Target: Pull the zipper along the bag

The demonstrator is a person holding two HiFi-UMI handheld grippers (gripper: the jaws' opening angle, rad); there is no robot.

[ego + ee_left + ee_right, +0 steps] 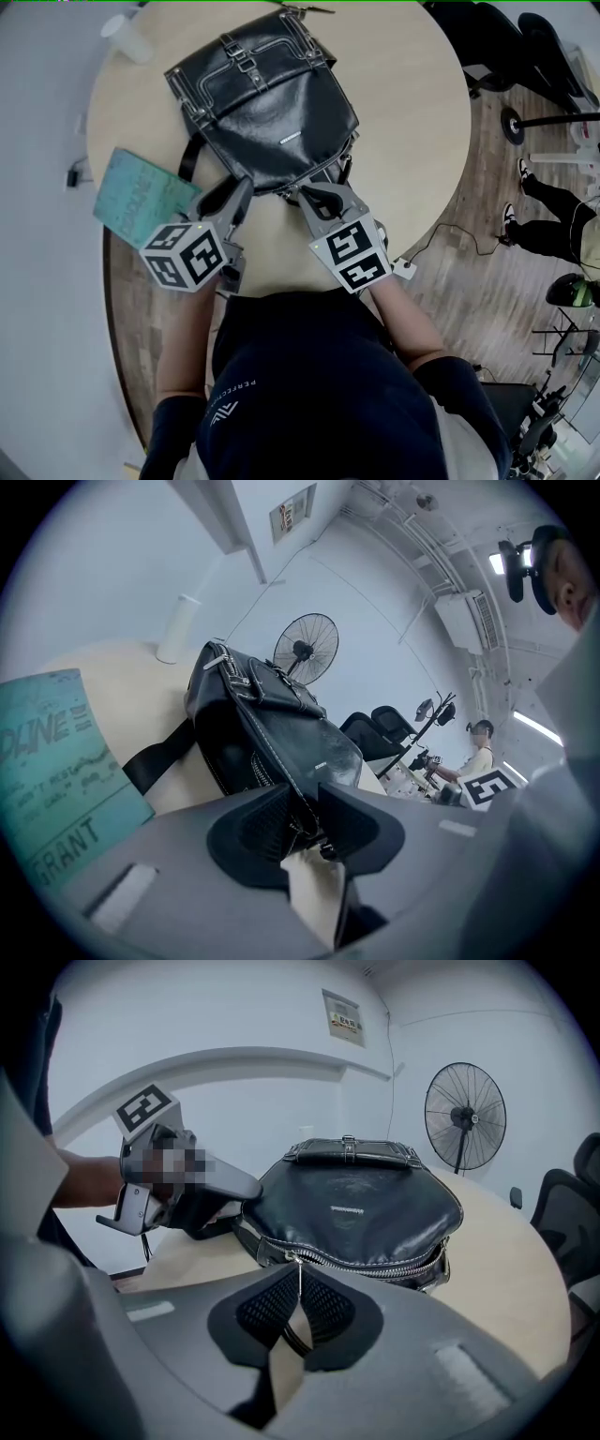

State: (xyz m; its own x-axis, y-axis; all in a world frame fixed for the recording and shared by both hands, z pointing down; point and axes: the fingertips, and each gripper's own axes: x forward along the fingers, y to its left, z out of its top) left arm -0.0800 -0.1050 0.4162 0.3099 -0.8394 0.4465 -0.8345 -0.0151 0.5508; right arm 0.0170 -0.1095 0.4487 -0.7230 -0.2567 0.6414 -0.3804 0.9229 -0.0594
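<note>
A black leather bag (pixel 267 94) lies on the round table (pixel 412 122), its zippered end toward me. My left gripper (pixel 246 190) is shut on the bag's near left edge; in the left gripper view its pads pinch the leather seam of the bag (pixel 272 733). My right gripper (pixel 305 194) is shut on the thin metal zipper pull (pixel 299 1274), which hangs from the slider at the left end of the silver zipper (pixel 375 1267). The zipper runs along the bag's (pixel 356 1208) lower rim. The left gripper (pixel 239 1199) shows beside the bag's left corner.
A teal booklet (pixel 141 197) lies left of the bag, partly under my left gripper. A white cup (pixel 127 37) stands at the table's far left. A standing fan (pixel 464 1115) and office chairs are beyond the table. A person (pixel 553 216) sits at the right.
</note>
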